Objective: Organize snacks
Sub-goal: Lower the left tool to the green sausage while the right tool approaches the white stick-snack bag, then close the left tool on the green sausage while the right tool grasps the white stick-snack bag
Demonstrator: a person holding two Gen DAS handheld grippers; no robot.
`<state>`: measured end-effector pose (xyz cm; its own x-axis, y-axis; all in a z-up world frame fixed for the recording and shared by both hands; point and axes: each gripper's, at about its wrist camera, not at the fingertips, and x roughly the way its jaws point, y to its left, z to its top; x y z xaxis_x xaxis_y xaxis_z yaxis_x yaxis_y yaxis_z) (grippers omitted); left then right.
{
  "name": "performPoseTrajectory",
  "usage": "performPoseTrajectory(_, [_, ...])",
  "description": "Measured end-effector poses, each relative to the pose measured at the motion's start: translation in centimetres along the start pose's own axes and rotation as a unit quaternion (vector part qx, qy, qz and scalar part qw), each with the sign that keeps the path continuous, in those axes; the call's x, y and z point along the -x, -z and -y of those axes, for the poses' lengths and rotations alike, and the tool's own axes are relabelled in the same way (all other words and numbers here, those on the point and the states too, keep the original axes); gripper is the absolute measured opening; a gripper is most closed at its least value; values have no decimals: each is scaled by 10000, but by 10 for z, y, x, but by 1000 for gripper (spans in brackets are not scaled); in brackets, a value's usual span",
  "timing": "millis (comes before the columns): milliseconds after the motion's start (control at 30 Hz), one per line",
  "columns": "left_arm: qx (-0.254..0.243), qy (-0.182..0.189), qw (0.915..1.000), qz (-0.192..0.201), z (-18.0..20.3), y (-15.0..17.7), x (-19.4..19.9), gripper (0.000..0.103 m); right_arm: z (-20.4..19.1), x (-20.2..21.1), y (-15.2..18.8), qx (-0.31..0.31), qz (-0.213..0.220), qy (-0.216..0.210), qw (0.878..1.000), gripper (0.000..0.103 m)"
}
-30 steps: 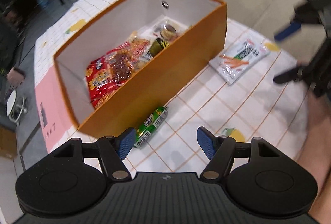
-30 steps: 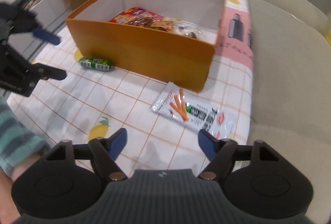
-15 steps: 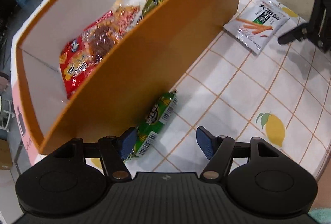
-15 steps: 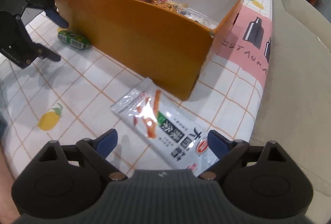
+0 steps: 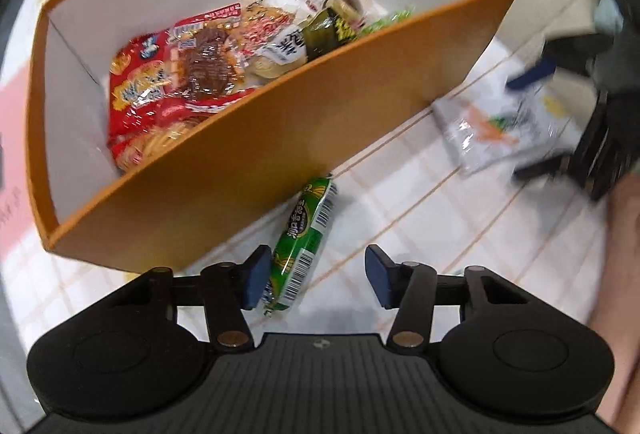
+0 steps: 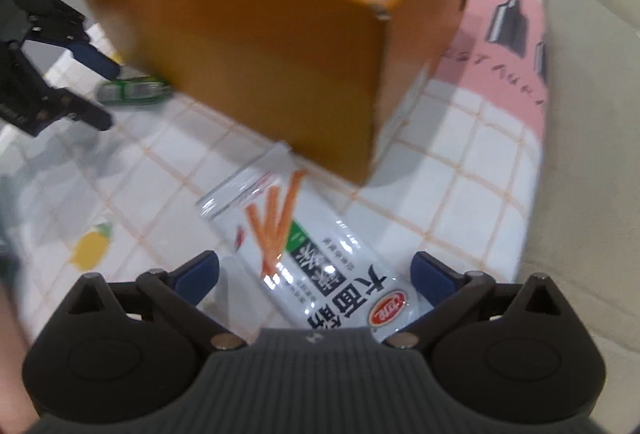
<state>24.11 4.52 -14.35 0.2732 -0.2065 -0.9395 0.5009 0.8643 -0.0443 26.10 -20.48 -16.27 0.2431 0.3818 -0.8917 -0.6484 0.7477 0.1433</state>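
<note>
Left tool (image 5: pixel 316 282): had dropped close over the green sausage stick (image 5: pixel 305 246) since a second before, when it hung higher and farther back. Its jaws had just been narrowing, the stick's near end between them. The left pad (image 5: pixel 253 282) stood against the wrapper or just beside it, contact not certain; the right pad (image 5: pixel 378 280) stood clear. Released, nothing gripped yet.

Green sausage stick: lay on the surface (image 5: pixel 420 218), along the foot of the orange box (image 5: pixel 248 169), its far end tucked at the box's front wall.

Orange box: open-topped, holding several packets, a red packet (image 5: pixel 144 89) at the left end and a dark seaweed packet (image 5: pixel 324 33) toward the right. Most of the sorting looked done; two items remained outside.

White bag of orange sticks (image 6: pixel 304 254): lay flat on the surface beside the box's near corner.

Right tool (image 6: pixel 314 274): had come down over the white bag, which a second before lay well ahead of it. Its jaws had just been spreading and stood wide, the bag's printed end between them, neither pad pressing. Released.

Reading: both tools had finished their approach, each set over one leftover snack. The left grasp appeared nearer completion; the right still needed to close.
</note>
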Motion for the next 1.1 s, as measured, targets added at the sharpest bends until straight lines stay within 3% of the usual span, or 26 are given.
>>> performPoseTrajectory(200, [232, 363, 9991, 10, 15, 1, 4, 58, -28, 3, 2, -103, -193, -256, 9994, 88])
performPoseTrajectory(300, [239, 104, 9996, 47, 23, -1, 5, 58, -36, 7, 2, -243, -152, -289, 9992, 78])
performPoseTrajectory(367, [128, -158, 9997, 136, 26, -2, 7, 60, -38, 10, -1, -310, -45, -167, 9994, 78])
performPoseTrajectory(533, [80, -505, 9987, -56, 30, -2, -4, 61, -43, 10, -5, -481, 169, 184, 9985, 78])
performPoseTrajectory(667, [348, -246, 9991, -71, 31, 1, -10, 61, -43, 4, -9, -492, 116, 145, 9986, 78])
performPoseTrajectory(867, [564, -435, 9975, -18, 32, 3, -18, 60, -44, -2, -7, -316, 181, 497, 9981, 76])
performPoseTrajectory(1100, [539, -528, 9971, -25, 36, 6, -22, 55, -46, -7, -7, -209, 219, 551, 9980, 77])
